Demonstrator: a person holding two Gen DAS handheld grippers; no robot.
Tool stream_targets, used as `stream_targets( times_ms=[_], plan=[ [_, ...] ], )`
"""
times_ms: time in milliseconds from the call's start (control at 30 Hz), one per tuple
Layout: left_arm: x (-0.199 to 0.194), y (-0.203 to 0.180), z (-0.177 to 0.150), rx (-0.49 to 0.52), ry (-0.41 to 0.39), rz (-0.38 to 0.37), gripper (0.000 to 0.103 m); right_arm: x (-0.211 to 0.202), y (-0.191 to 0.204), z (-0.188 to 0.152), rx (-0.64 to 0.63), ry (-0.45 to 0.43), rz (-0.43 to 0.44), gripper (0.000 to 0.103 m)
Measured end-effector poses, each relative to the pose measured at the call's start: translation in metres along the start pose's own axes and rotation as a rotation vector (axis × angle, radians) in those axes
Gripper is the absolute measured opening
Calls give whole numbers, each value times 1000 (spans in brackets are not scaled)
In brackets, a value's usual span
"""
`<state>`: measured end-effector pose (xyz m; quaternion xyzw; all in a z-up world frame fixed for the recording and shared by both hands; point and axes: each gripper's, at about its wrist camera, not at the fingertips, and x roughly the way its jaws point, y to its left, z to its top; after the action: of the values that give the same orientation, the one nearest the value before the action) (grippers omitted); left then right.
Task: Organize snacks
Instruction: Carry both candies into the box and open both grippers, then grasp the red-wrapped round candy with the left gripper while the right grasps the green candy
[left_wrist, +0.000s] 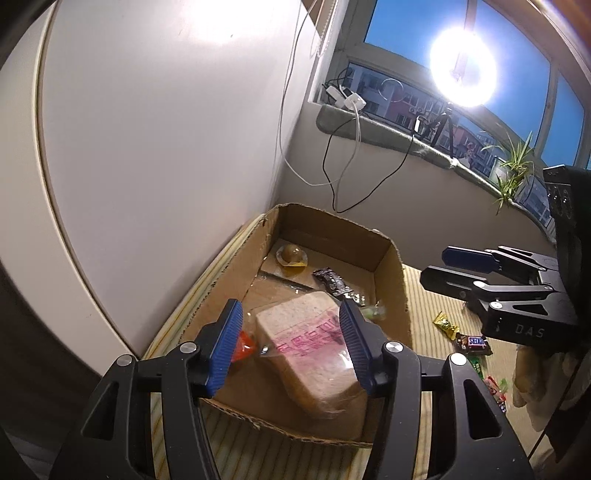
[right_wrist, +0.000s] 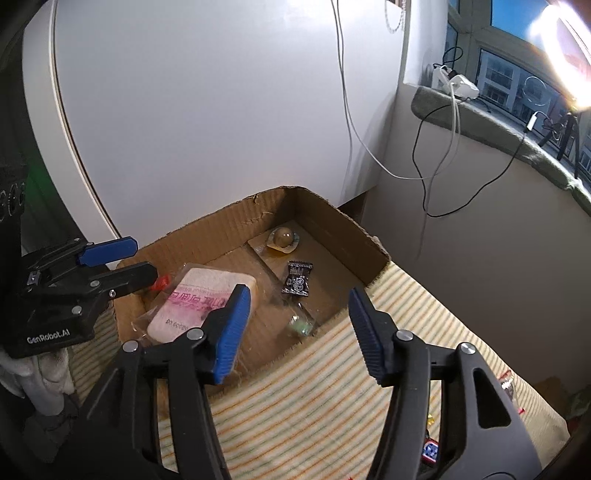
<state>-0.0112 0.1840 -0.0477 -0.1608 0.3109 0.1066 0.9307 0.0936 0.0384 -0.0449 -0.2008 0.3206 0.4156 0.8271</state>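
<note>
Left hand-held gripper (left_wrist: 291, 343) released, jaws apart over wrapped bread (left_wrist: 314, 354) low in cardboard box (left_wrist: 391, 266). Right hand-held gripper (right_wrist: 295, 328) likewise released, empty, at lower centre above striped mat (right_wrist: 332, 398).

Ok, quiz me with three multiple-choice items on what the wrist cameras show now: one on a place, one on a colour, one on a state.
1. Where does the clear-wrapped pale bread loaf with pink print lie?
A in the brown cardboard box
B on the windowsill
C on the striped mat

2. What colour are the tool pads?
A red
B blue
C green

3. How is the left tool?
A shut on the loaf
B shut, empty
C open

Answers:
1 A, the box walls surround it.
2 B, both ribbed pads are blue.
3 C, its pads stand apart, clear of the loaf.
</note>
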Motion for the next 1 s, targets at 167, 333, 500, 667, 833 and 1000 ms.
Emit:
stream_targets(
  times_ms=[167, 333, 500, 667, 833, 1000],
  plan=[
    [-9, -16, -2, 18, -13, -22, 54, -25, -12, -12, 15, -17, -25, 58],
    [-13, -40, -7, 46, -11, -69, 54, -54, -30, -33, 43, -30, -52, 58],
    [-12, -69, -18, 82, 12, -125, 53, -85, -51, -67, 89, -26, -97, 58],
    [-3, -100, -30, 117, 59, -187, 51, -107, -72, -102, 144, -3, -130, 58],
    [5, -133, -46, 172, 112, -242, 50, -114, -87, -136, 174, 46, -176, 58],
    [13, -163, -56, 228, 157, -289, 50, -112, -104, -177, 238, 119, -187, 58]
  ],
)
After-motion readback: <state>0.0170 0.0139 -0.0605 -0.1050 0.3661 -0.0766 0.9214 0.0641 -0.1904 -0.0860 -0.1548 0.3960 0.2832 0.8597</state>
